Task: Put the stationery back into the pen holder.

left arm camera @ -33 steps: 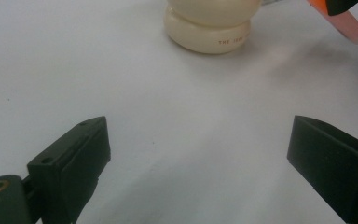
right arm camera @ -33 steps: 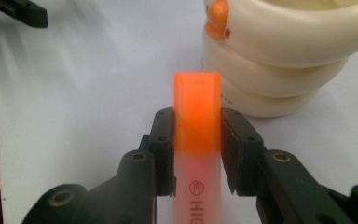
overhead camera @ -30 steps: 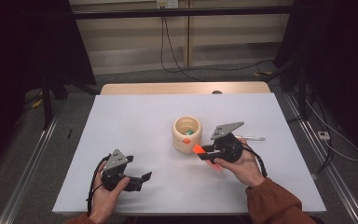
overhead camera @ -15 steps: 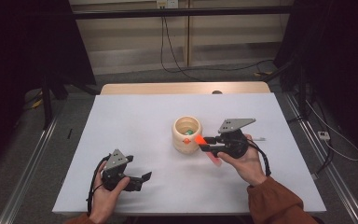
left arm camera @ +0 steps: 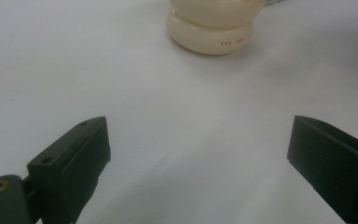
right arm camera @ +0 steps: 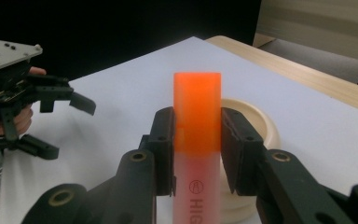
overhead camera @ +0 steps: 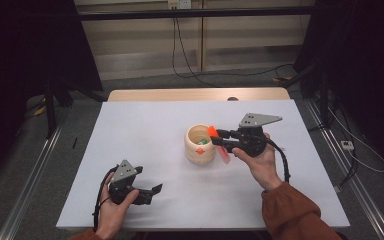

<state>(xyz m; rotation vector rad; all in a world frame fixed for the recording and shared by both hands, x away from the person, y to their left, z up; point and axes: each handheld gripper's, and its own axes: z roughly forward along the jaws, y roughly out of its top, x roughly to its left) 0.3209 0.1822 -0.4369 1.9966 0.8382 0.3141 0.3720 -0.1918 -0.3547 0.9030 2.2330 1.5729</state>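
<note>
at the cup: right gripper point(right arm camera: 196, 149) squeezes the orange highlighter point(right arm camera: 196, 116) beside the cream cup point(overhead camera: 199, 145).
left gripper point(left arm camera: 196, 154): jaws wide, empty.
danger: highlighter might bump the rim, tipping the cup.

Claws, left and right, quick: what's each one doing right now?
Left claw: open, holding nothing.
Right claw: closed on the orange highlighter, beside the cream cup.

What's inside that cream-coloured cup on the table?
In the high view, the cream cup holds something small and green near its inner wall. The rest of its bottom is hidden by the rim and the orange highlighter held beside it.
</note>
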